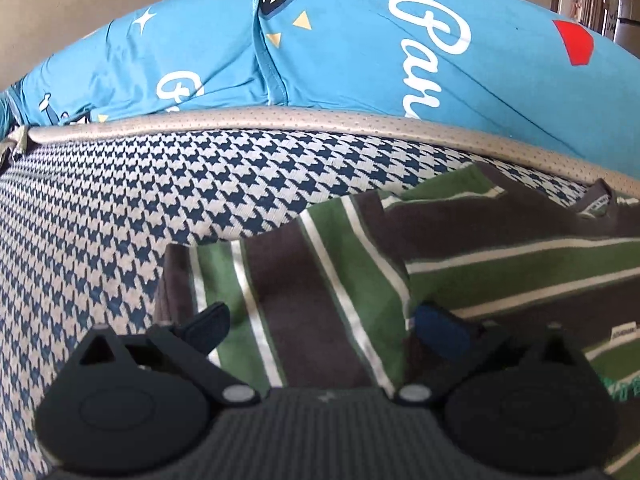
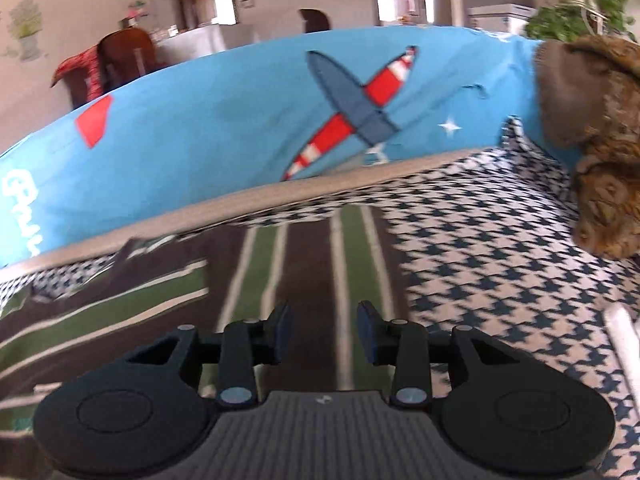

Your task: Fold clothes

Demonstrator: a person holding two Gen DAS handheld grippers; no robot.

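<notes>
A green, brown and white striped shirt (image 1: 500,256) lies on a houndstooth-patterned surface (image 1: 100,216). In the left wrist view its left sleeve (image 1: 304,280) lies folded over the body. My left gripper (image 1: 326,326) is open wide, its fingers on either side of that sleeve, low over it. In the right wrist view the shirt (image 2: 120,288) fills the lower left, with its right sleeve (image 2: 308,248) stretching away. My right gripper (image 2: 324,332) is open just above that sleeve, holding nothing.
A blue printed pillow (image 1: 360,48) runs along the back behind a beige piped edge (image 1: 240,118); it also shows in the right wrist view (image 2: 240,120). A brown furry item (image 2: 600,152) sits at the right. A room with chairs lies beyond.
</notes>
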